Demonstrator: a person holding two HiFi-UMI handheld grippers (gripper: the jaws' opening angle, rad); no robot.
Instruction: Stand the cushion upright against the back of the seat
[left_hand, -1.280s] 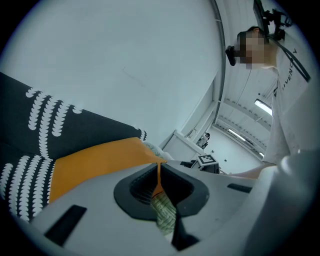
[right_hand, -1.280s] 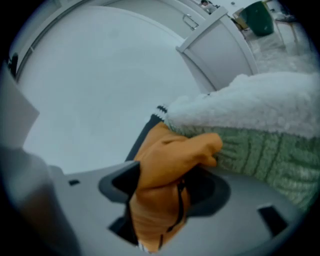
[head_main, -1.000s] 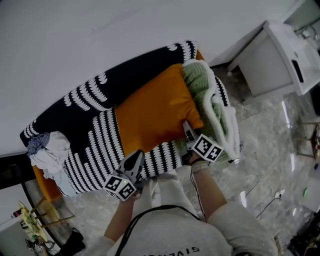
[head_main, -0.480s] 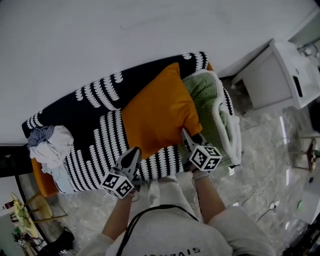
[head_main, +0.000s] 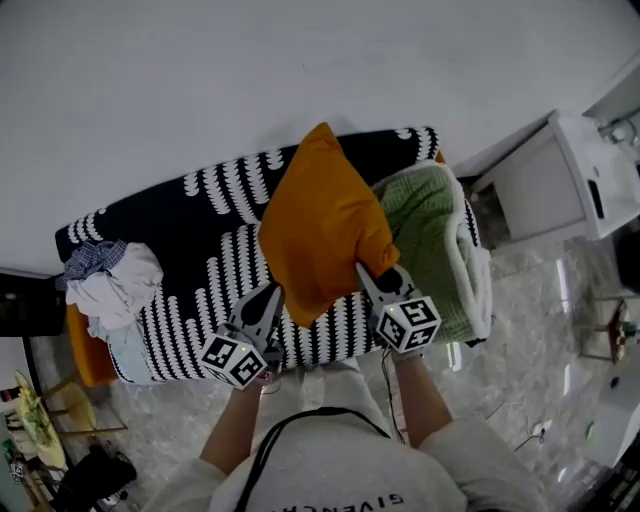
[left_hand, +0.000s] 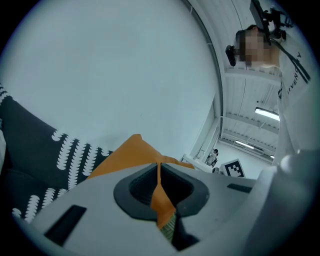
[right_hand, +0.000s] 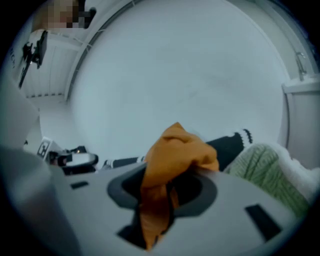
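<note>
Orange fabric cushion (head_main: 322, 225) is being pinched by left gripper (head_main: 266, 297), clamped tight on thin edge, and right gripper (head_main: 367, 275), jaws just closing on bunched corner.

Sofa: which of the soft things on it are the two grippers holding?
The orange cushion, pinched by the left gripper and the right gripper, whose jaws have just been closing on it. The green blanket and the clothes lie loose at either end.

Your cushion (head_main: 320, 225), at the centre of the head view, is plain orange. The sofa cover (head_main: 205, 215) under it is black with rows of white scalloped marks. At centre right, your blanket (head_main: 425, 215) is ribbed green, edged in white fleece. At left, the clothes heap (head_main: 115, 290) is white with blue check. The floor (head_main: 540, 320) is pale grey marble.
</note>
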